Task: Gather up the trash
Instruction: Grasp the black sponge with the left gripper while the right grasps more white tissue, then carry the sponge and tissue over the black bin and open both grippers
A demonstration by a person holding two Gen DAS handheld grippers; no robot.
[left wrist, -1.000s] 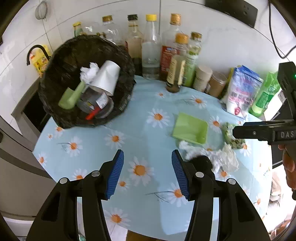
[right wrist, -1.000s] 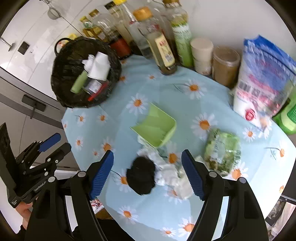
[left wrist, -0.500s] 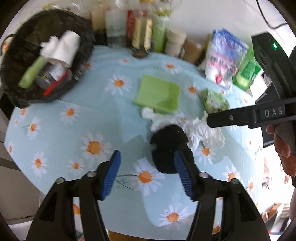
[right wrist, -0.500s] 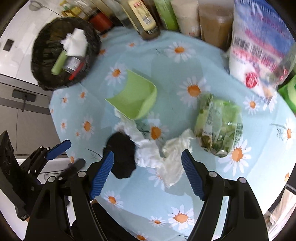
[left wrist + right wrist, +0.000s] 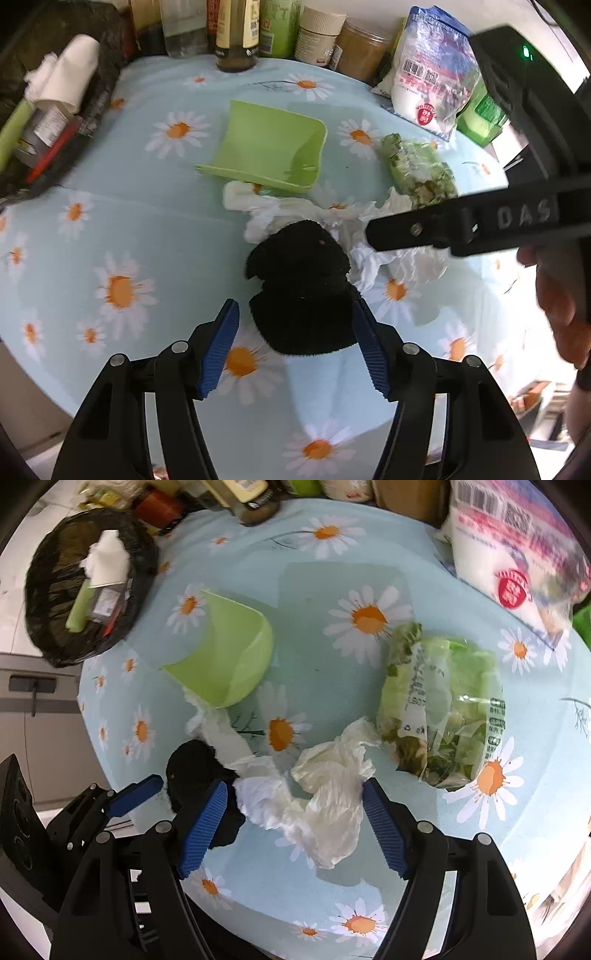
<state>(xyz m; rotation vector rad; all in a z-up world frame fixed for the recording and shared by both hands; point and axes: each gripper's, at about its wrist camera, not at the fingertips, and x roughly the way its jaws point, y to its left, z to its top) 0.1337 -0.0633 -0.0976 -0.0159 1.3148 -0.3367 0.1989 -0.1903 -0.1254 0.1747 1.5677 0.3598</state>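
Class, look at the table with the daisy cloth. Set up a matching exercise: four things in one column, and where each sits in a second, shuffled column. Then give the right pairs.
Things:
1. black cloth
2. paper cup
3. crumpled tissue
4. salad bag

Places:
A. inside the dark basket
B. between the left gripper's fingers
C. beside the white sack, near the table's back
D. between the right gripper's fingers

Pairs: 1-B, 2-A, 3-D, 4-C

Both wrist cameras look steeply down, close, probably sharing the table (image 5: pixel 177 221).
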